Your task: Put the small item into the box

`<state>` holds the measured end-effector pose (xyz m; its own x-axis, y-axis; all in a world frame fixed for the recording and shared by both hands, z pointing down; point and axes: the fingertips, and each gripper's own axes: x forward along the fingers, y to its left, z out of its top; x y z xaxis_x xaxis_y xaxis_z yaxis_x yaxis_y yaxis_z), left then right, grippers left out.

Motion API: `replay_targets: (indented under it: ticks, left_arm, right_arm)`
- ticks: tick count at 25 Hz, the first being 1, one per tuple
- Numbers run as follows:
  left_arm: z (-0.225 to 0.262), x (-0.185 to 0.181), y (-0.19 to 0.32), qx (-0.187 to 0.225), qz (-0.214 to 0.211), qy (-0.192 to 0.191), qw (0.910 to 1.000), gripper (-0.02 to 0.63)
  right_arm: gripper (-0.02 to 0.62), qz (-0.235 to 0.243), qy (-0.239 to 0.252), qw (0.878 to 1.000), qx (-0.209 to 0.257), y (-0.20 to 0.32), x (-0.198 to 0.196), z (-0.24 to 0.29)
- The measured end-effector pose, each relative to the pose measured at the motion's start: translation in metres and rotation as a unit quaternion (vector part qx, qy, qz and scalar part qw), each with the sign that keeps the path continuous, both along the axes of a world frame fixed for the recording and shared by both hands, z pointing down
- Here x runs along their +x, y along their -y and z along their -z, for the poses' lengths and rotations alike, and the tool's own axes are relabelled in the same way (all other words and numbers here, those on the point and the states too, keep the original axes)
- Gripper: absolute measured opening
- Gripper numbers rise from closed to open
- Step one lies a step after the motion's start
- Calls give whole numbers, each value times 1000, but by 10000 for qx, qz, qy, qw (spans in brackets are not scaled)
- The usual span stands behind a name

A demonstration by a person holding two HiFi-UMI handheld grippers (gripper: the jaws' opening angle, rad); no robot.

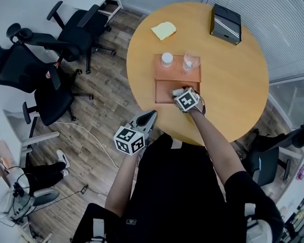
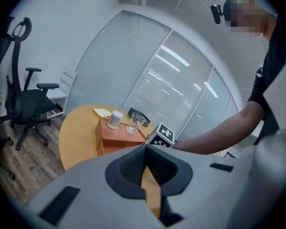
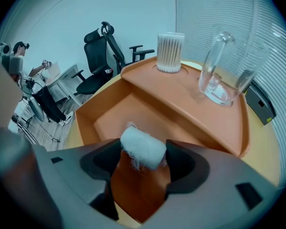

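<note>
A: What's hard to see?

B: From the head view the right gripper (image 3: 142, 157) hides its jaws under its own marker cube (image 1: 187, 99) and the hand. A black top covers the worktop (image 1: 228, 85) at 6 o'clock. In the right gripper view the glass mug (image 3: 226, 66) has its rim running into the dark edge of the lens.

A: So where's the small item (image 3: 144, 147)?

B: The right gripper view shows it. It is a white, fluffy roll with loose fibres at its left end. It lies crosswise between the dark pads, which are clamped on its two ends. It hangs over the box (image 3: 105, 120), above the lower compartment at the 6 o'clock end.

A: And the left gripper (image 2: 146, 156)?

B: Its jaws are together with nothing between them. It is held off the worktop at about 7 o'clock, above the plank floor (image 1: 99, 92).

A: Any writing?

B: Only the black-and-white square patterns on the cubes. Any other print is too small to read.

A: Materials?

B: The box is smooth orange, rectangular, with a raised shelf at its 12 o'clock end. On that shelf stand a white ribbed tub (image 3: 170, 51) and the clear mug with a handle. The worktop is round, pale wood. A soft yellow cloth (image 1: 163, 30) lies at 11 o'clock and a black, boxy case (image 1: 225, 23) at 1 o'clock. Black mesh-backed chairs (image 1: 73, 29) stand off towards 9 o'clock.
</note>
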<state>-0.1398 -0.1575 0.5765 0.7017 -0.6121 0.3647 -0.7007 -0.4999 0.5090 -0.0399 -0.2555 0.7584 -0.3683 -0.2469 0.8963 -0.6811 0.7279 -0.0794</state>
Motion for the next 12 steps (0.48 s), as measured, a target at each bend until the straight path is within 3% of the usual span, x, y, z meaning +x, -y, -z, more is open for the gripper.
replay_targets:
  ticks: [8, 12]
  left_arm:
    - [4, 1, 3, 54, -30, -3, 10000, 6]
    - [5, 5, 7, 90, -83, -17, 9999, 6]
  right_arm:
    - [291, 67, 87, 9997, 210, 0, 1, 7]
    - [293, -10, 352, 9991, 216, -2, -1, 12]
